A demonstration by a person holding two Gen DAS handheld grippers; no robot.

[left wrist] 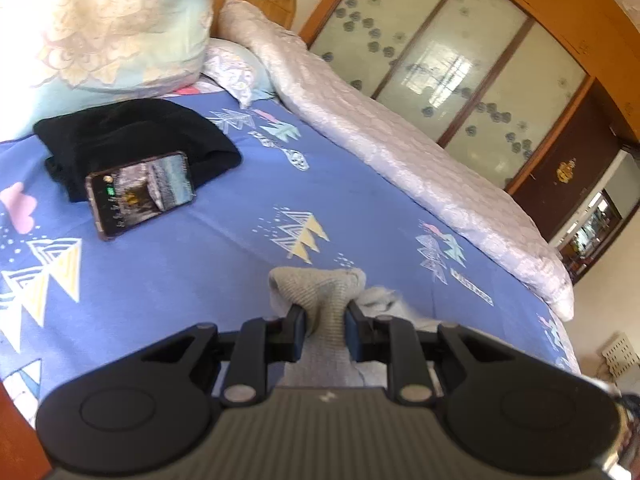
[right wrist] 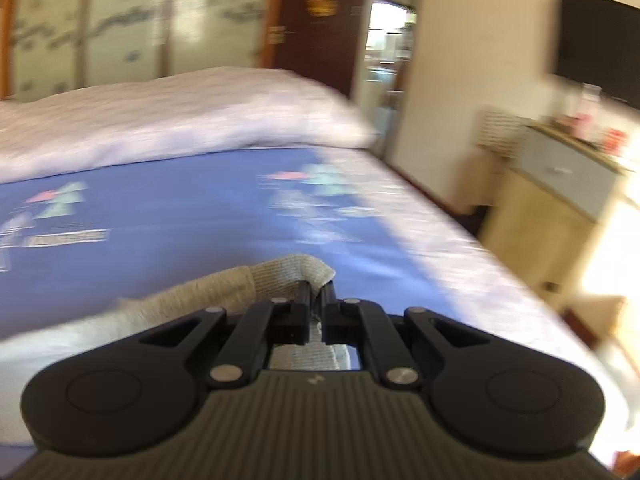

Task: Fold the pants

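Grey knit pants (left wrist: 324, 300) are held up over the bed by both grippers.

A bunched ribbed edge of the pants is clamped between the pads of the left gripper (left wrist: 325, 320), and a thin ribbed fold (right wrist: 296, 270) is pinched by the nearly closed right gripper (right wrist: 318, 300); the rest of the fabric is draped down toward the blue patterned bedsheet (left wrist: 208, 248). Farther up the sheet, a phone (left wrist: 140, 194) is propped against a folded black garment (left wrist: 132, 140), near the pillows (left wrist: 108, 28). A pale quilt (left wrist: 400, 140) is heaped along the far side, before a wardrobe (left wrist: 460, 64).
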